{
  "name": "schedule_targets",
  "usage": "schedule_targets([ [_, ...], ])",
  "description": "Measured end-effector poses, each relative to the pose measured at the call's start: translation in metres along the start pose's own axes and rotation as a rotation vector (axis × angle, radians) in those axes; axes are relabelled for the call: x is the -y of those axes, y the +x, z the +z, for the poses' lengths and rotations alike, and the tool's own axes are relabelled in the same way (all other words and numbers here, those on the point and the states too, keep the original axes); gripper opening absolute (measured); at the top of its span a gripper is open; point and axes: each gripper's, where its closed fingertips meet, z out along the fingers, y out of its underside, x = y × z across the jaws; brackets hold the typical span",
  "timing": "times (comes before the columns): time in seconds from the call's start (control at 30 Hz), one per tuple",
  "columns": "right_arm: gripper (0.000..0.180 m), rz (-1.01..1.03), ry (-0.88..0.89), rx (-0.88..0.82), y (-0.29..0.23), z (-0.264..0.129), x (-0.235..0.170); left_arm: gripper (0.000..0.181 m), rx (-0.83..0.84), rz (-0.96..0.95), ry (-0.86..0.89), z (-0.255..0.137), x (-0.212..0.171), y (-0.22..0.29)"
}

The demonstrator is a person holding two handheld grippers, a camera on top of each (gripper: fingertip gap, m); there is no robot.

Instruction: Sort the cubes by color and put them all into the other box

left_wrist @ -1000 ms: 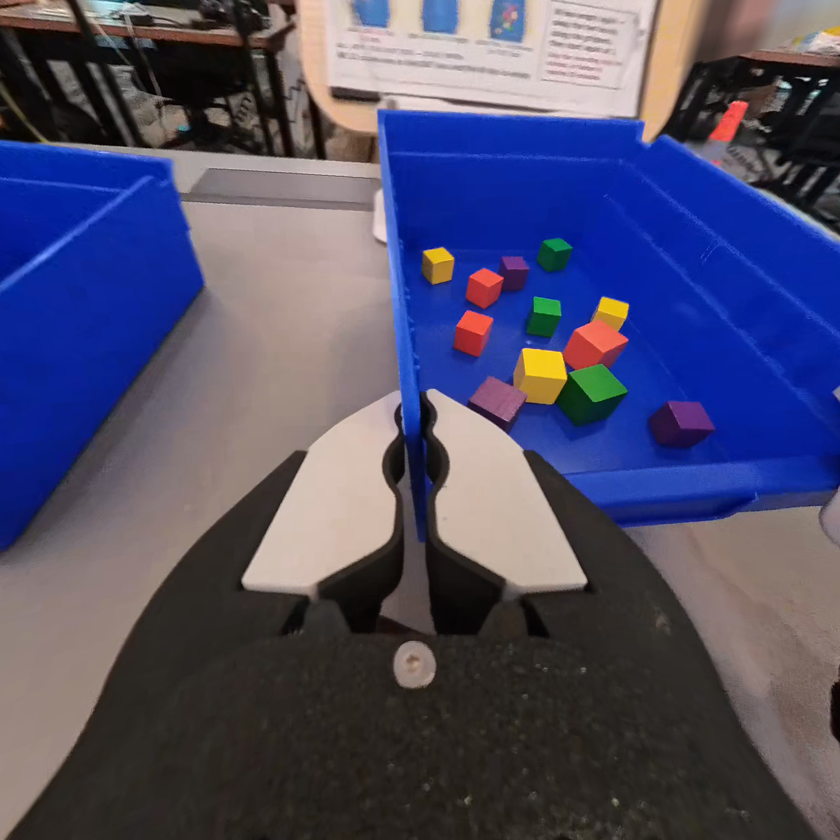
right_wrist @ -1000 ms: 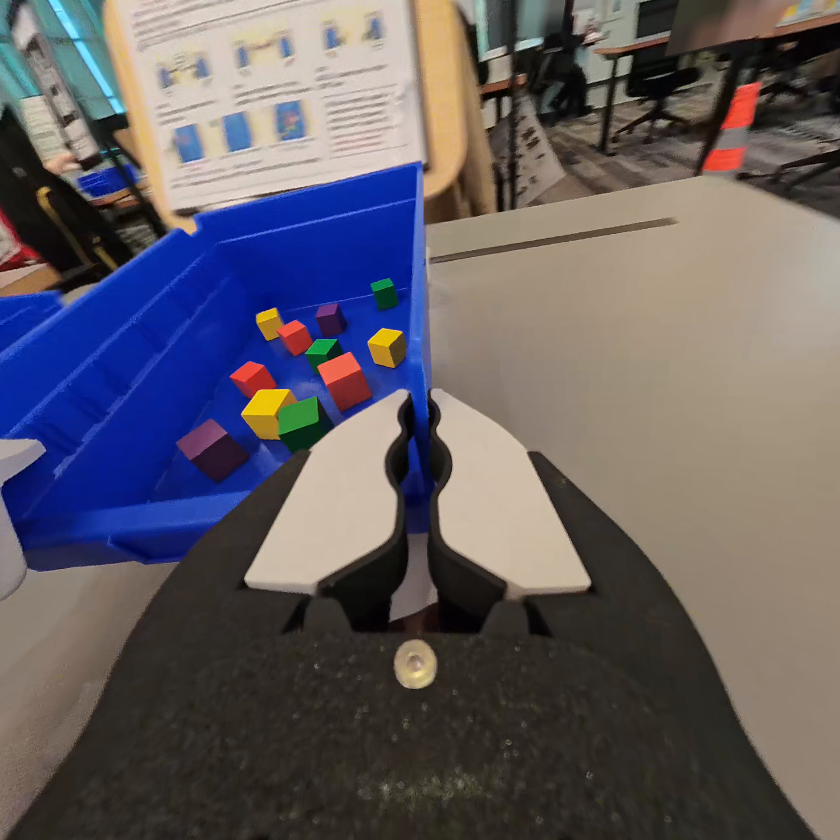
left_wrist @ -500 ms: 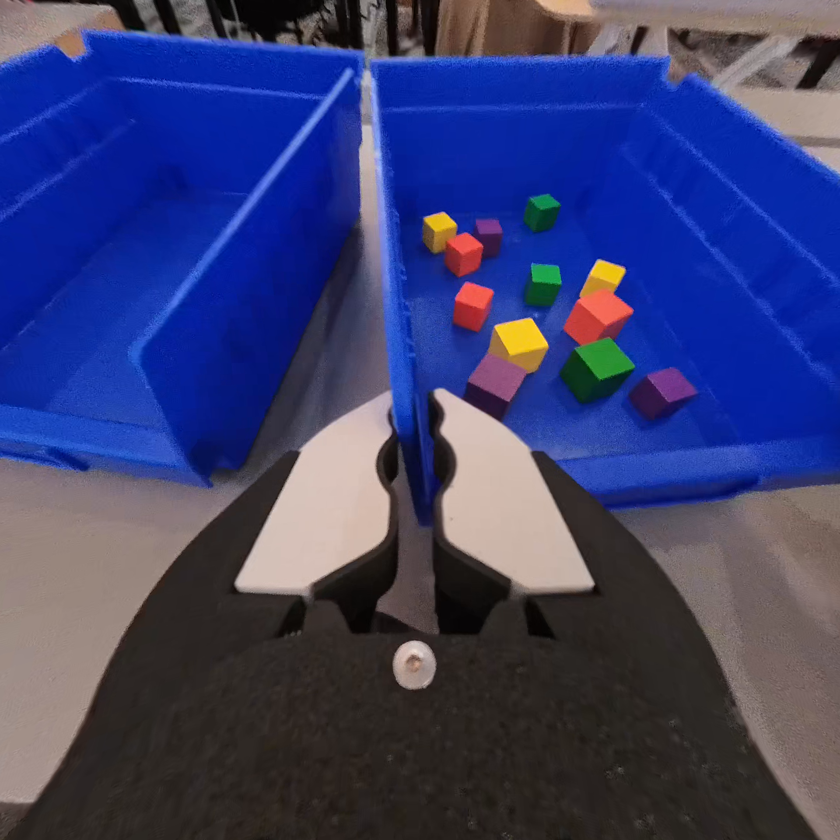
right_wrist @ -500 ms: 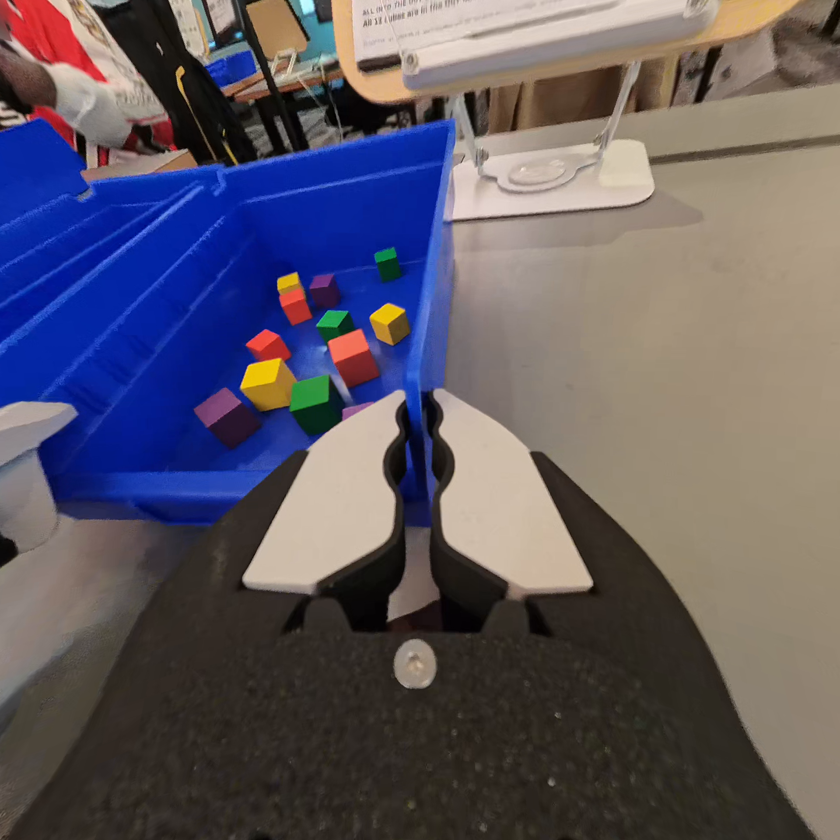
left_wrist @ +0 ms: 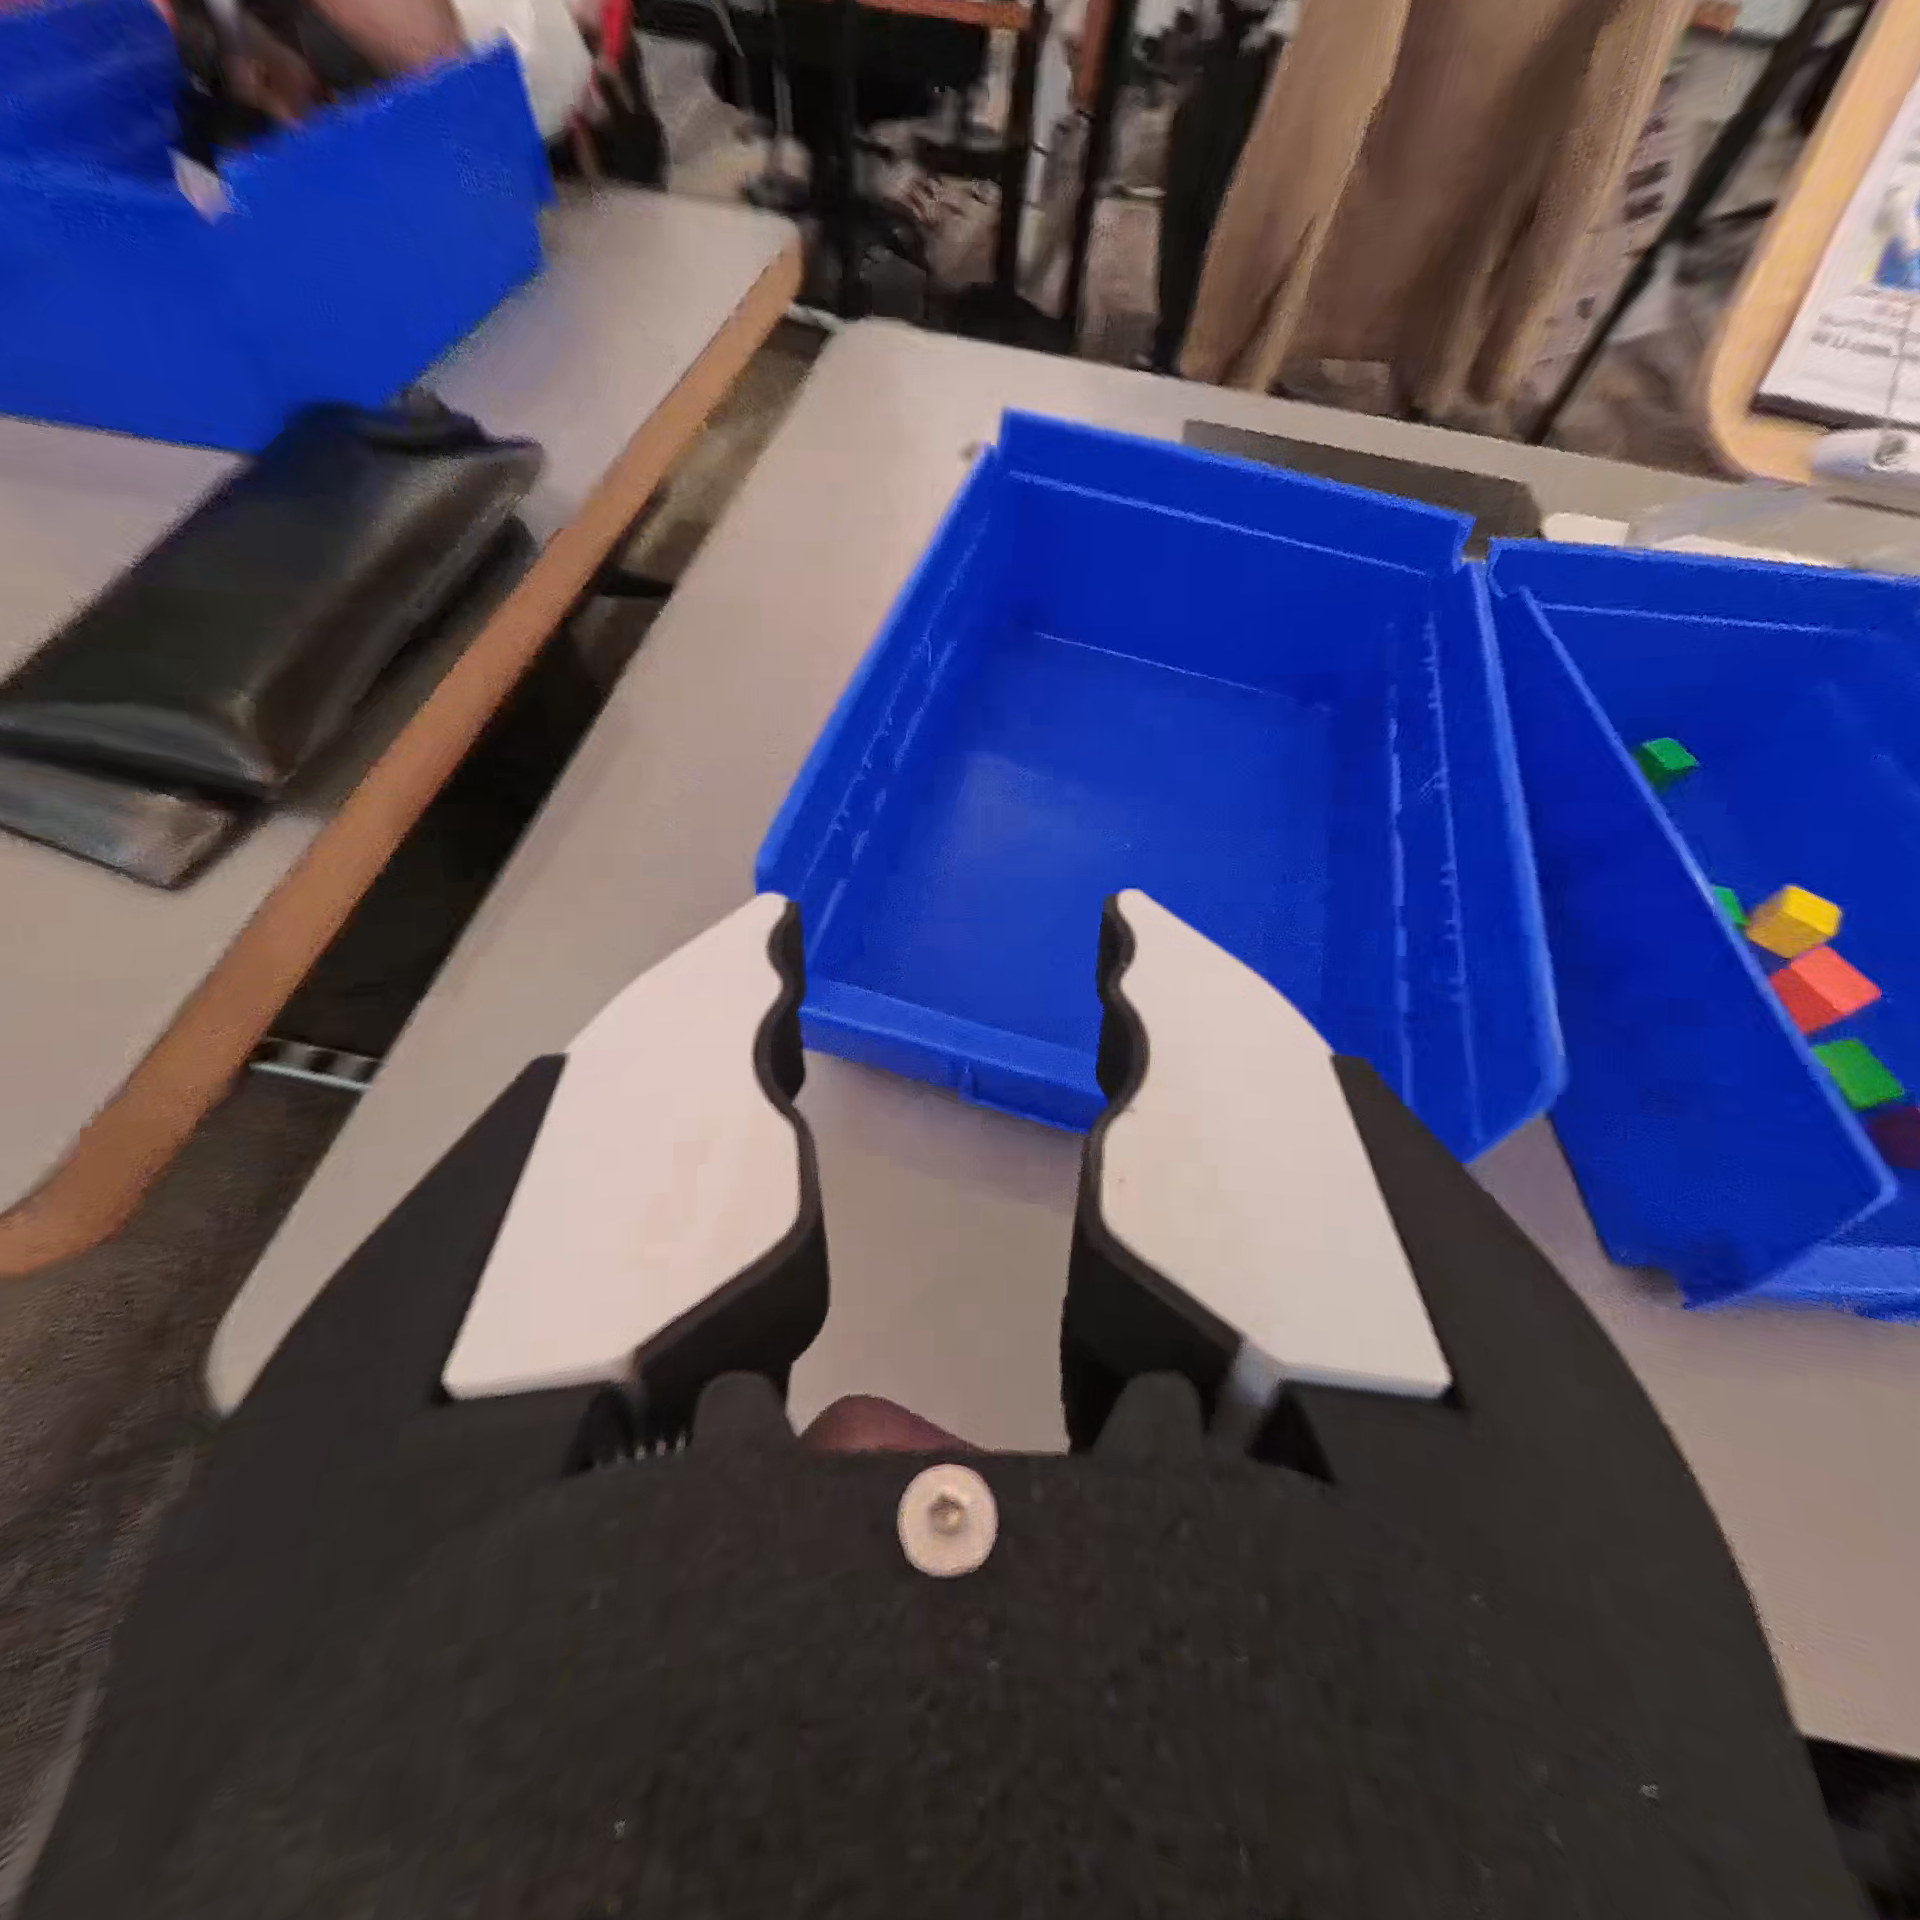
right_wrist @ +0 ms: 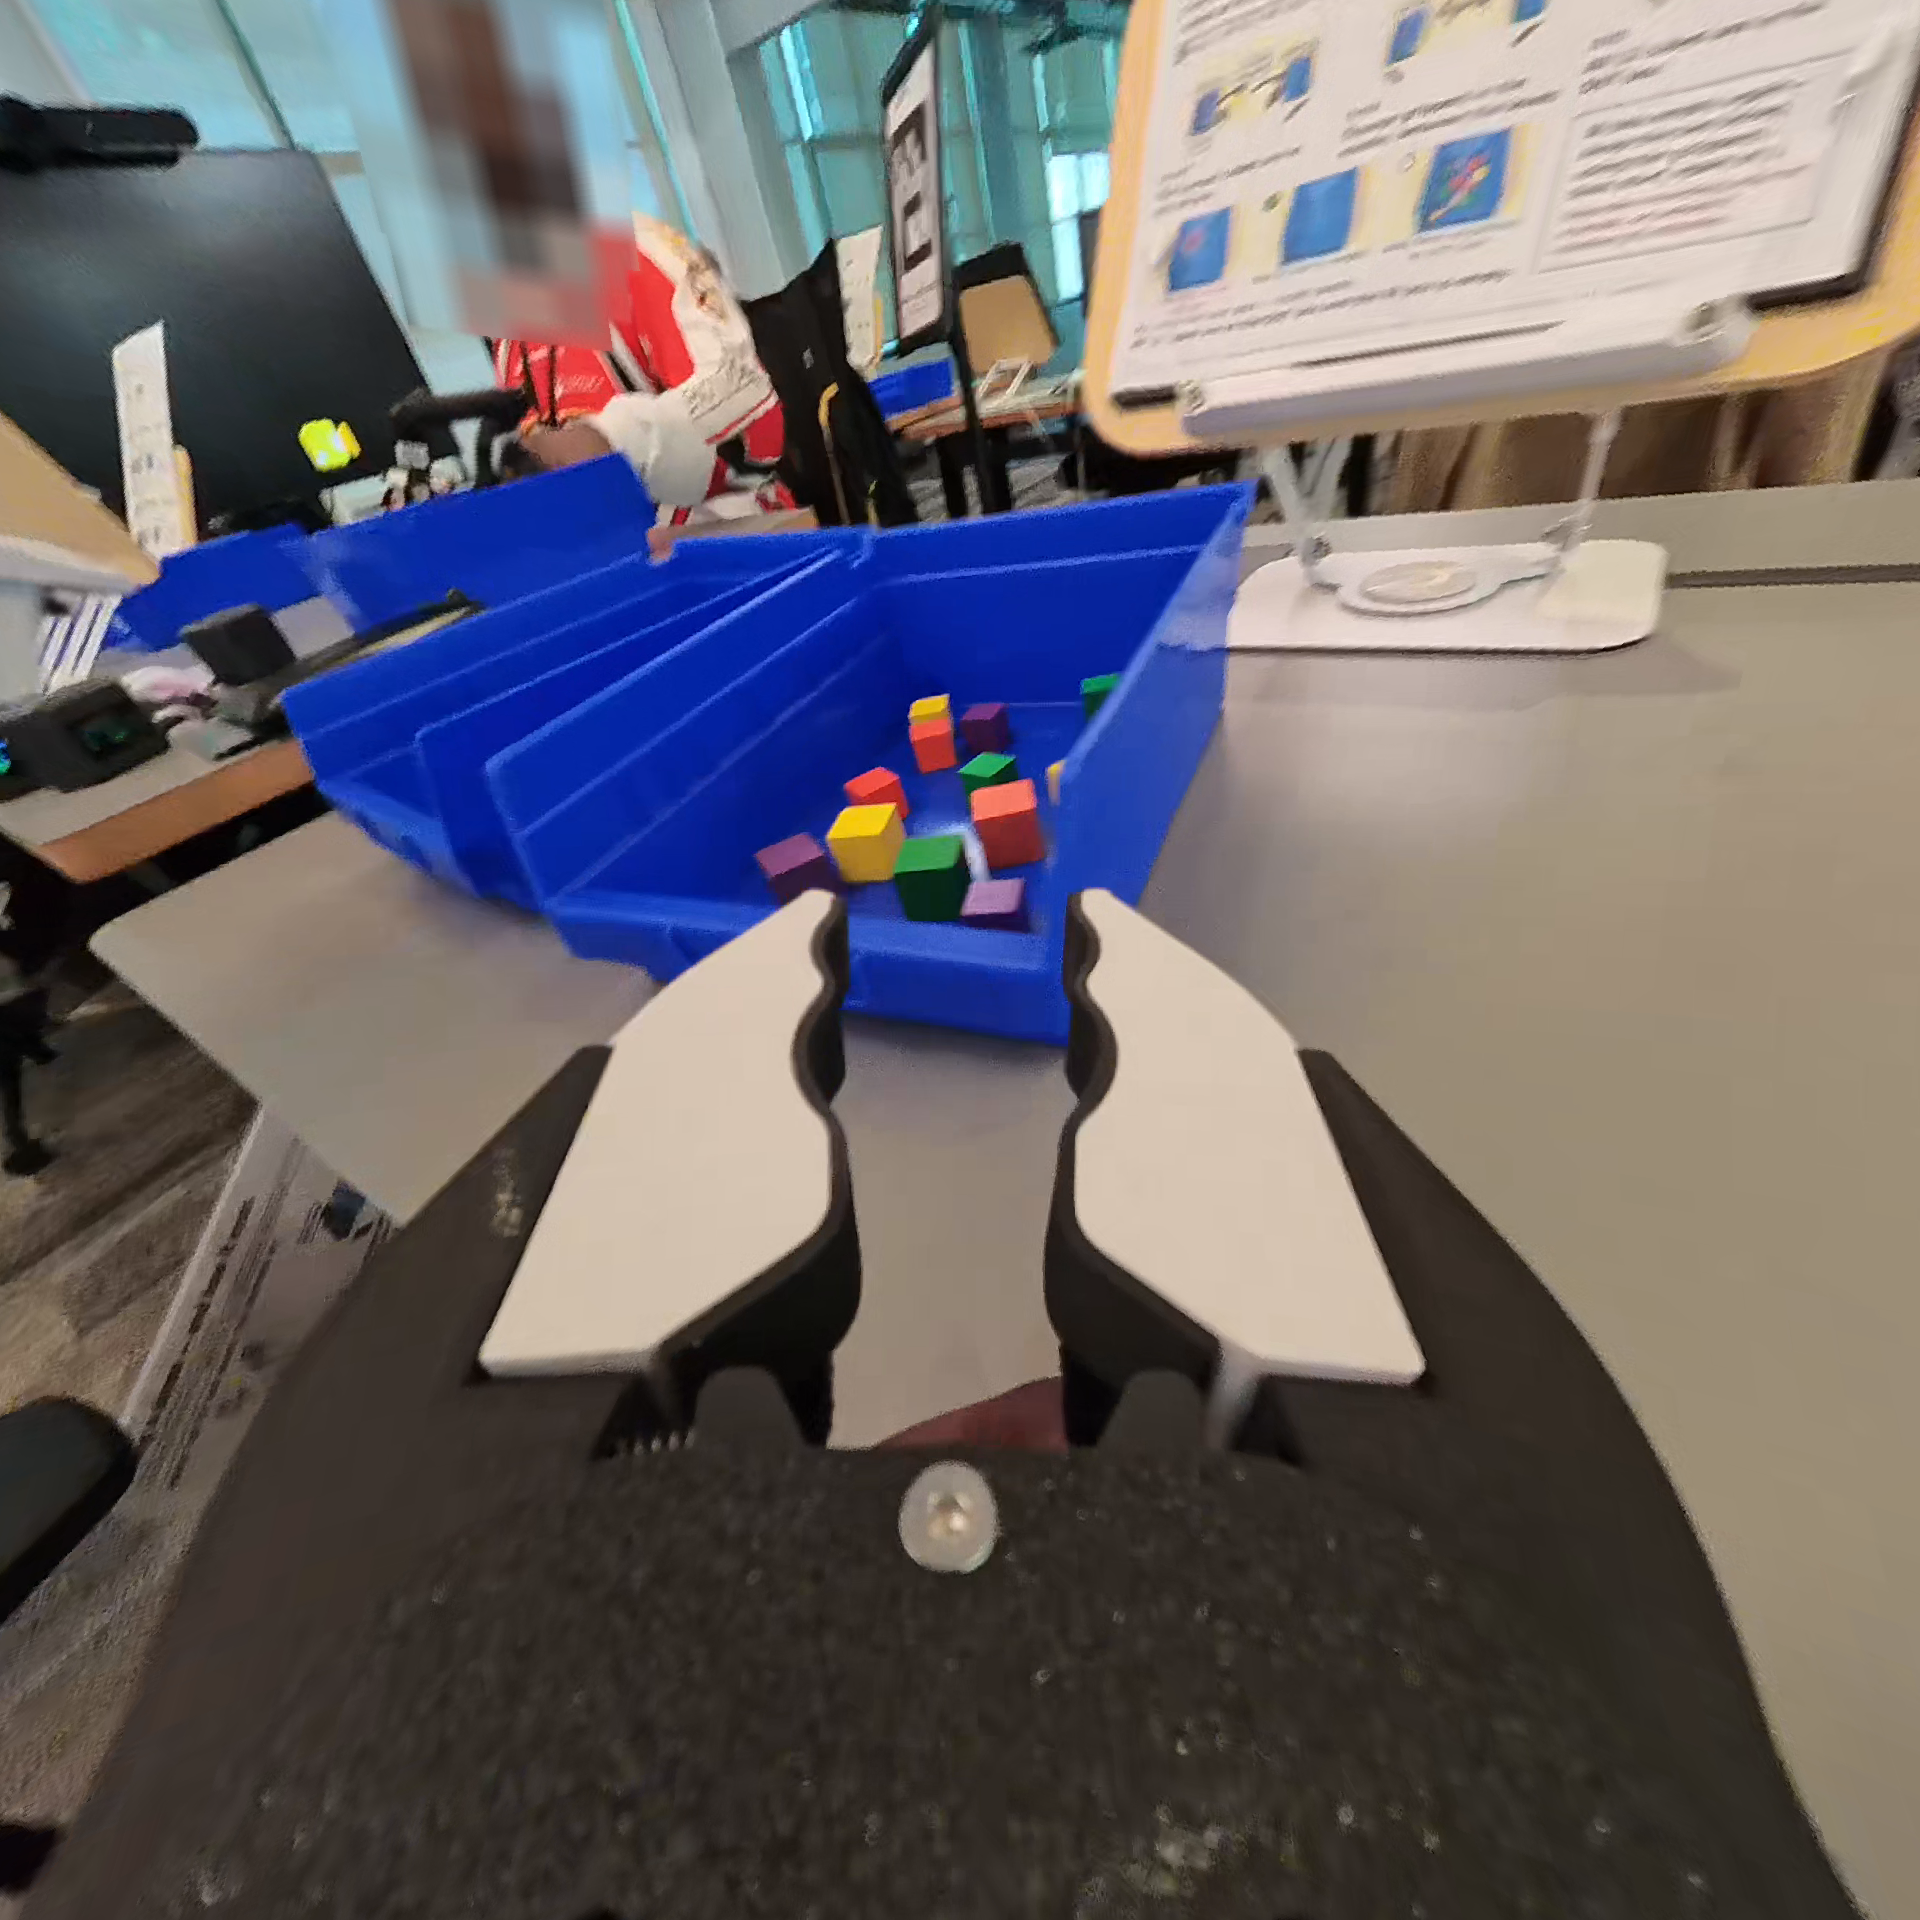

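Both my left claw [left_wrist: 948, 914] and right claw [right_wrist: 954, 904] gape, empty. All cubes [right_wrist: 932, 810] remain in the source bin [right_wrist: 1153, 665]; the empty bin [left_wrist: 1101, 790] at 12 o'clock awaits.

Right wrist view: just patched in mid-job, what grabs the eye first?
The heap of coloured cubes in the blue box ahead of the right gripper, whose pale fingers stand apart, holding nothing. Beside it, the other blue box holds no cubes, with the left gripper open before its near wall. A tilted instruction board stands behind.
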Motion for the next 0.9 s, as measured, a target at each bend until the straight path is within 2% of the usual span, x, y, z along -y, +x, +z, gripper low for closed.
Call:
schedule_targets([
  [0.07, 0.038, -0.04, -0.032, 0.026, -0.018, 0.006, -0.012, 0.052, -0.059, -0.034, -0.034, 0.026, -0.012, -0.018],
  [0.13, 0.037, -0.095, -0.046, 0.06, -0.039, 0.009, -0.022, 0.052, 0.003, 0.004, -0.04, 0.049, -0.021, -0.039],
  [0.3, 0.036, -0.196, -0.1, 0.137, -0.083, 0.017, -0.053, 0.055, -0.01, 0.064, -0.174, 0.11, -0.057, -0.045],
  [0.33, 0.036, -0.203, -0.126, 0.158, -0.091, 0.019, -0.061, 0.051, -0.018, 0.058, -0.162, 0.117, -0.056, -0.043],
  [0.4, 0.036, -0.223, -0.169, 0.185, -0.104, 0.021, -0.076, 0.016, -0.012, 0.01, -0.108, 0.122, -0.048, -0.043],
  [0.43, 0.036, -0.236, -0.181, 0.196, -0.11, 0.021, -0.081, 0.013, -0.023, -0.001, -0.117, 0.122, -0.049, -0.043],
  [0.53, 0.036, -0.262, -0.219, 0.217, -0.125, 0.019, -0.091, 0.005, -0.096, -0.037, -0.162, 0.106, -0.059, -0.029],
  [0.73, 0.04, -0.226, -0.241, 0.215, -0.154, 0.026, -0.09, 0.004, 0.102, 0.016, -0.144, 0.015, -0.101, -0.022],
  [0.8, 0.047, -0.165, -0.232, 0.192, -0.168, 0.037, -0.084, 0.005, 0.157, 0.008, -0.143, -0.018, -0.116, -0.023],
  [0.9, 0.047, -0.109, -0.208, 0.183, -0.195, 0.061, -0.073, 0.005, 0.205, -0.015, -0.095, -0.058, -0.134, -0.019],
])
